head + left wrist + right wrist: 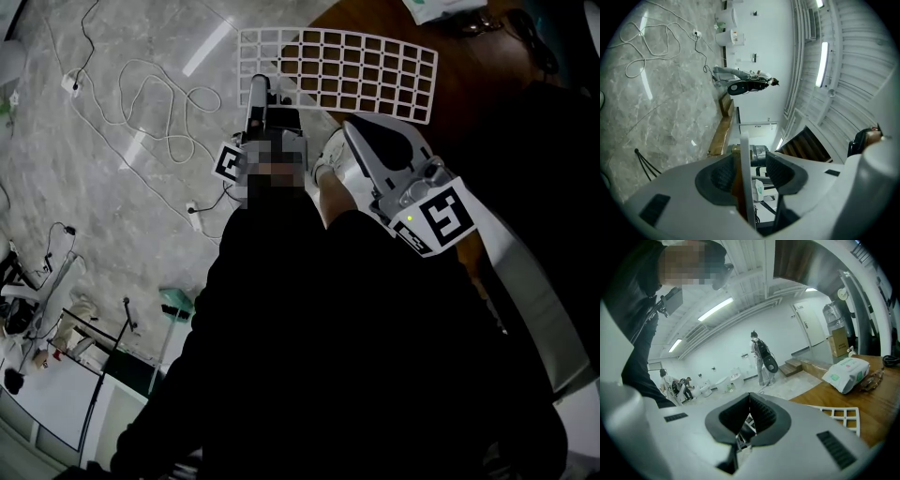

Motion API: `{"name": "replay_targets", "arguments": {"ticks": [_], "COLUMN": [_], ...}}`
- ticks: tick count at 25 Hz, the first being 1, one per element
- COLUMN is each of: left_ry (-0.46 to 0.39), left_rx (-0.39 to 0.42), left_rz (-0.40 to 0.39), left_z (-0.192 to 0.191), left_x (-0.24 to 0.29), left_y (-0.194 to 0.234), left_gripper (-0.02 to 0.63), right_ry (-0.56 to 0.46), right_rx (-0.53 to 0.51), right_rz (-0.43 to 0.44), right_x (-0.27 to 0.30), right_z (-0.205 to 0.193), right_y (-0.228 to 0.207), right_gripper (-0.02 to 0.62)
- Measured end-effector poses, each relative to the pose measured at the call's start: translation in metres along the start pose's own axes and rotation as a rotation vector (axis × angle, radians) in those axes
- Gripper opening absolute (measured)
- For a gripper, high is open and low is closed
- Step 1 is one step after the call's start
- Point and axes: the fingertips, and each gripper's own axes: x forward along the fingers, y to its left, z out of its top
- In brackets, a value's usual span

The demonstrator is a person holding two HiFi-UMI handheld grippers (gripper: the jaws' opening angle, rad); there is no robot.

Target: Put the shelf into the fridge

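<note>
The wire shelf (336, 72) straddles the wooden table's (487, 94) edge. Right gripper (750, 422) is clamped tight on one of its wires. Left gripper (750, 172) is wide open, shelf rim sitting loose between the jaws.

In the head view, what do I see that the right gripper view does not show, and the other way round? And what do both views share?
Only the head view shows the left tool, the white cable looped on the grey floor, and the shelf as a whole grid. Only the right gripper view shows the white packet lying on the table and a person standing far off. Both show the shelf, the wooden table and the right tool, which is shut on the shelf.
</note>
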Motion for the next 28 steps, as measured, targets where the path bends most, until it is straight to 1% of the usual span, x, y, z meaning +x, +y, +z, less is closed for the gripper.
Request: {"name": "replay_targets", "arguments": {"ticks": [3, 4, 6, 7, 11, 14, 18, 23, 28], "left_ry": [0.003, 0.004, -0.004, -0.008, -0.006, -0.004, -0.028, -0.025, -0.089], "left_rx": [-0.003, -0.010, -0.027, -0.036, -0.079, -0.099, -0.148, -0.138, -0.174], "left_rz": [0.021, 0.033, 0.048, 0.050, 0.059, 0.048, 0.032, 0.018, -0.002], "left_z": [0.000, 0.000, 0.001, 0.002, 0.001, 0.000, 0.001, 0.002, 0.018], "left_x": [0.004, 0.004, 0.003, 0.003, 0.000, -0.002, -0.005, -0.011, -0.022], "left_y": [0.004, 0.006, 0.009, 0.010, 0.010, 0.002, -0.020, -0.054, -0.086], "left_gripper": [0.180, 0.167, 0.055, 0.035, 0.033, 0.032, 0.035, 0.041, 0.041], "right_ry": [-0.003, -0.003, -0.004, -0.005, -0.012, -0.017, -0.001, -0.004, 0.000], "right_rx": [0.008, 0.013, 0.019, 0.021, 0.025, 0.038, 0.121, 0.230, 0.285], "right_rz": [0.003, 0.001, -0.005, -0.010, -0.023, -0.027, -0.034, -0.075, -0.071], "right_x": [-0.001, -0.002, -0.003, -0.003, -0.006, -0.010, -0.019, -0.043, -0.059], "right_z": [0.000, -0.001, -0.002, -0.002, 0.005, 0.011, 0.007, 0.001, 0.001], "right_y": [0.000, -0.002, -0.005, -0.007, -0.011, -0.014, -0.017, -0.015, 0.002], "right_gripper": [0.005, 0.005, 0.005, 0.005, 0.005, 0.005, 0.005, 0.005, 0.005]}}
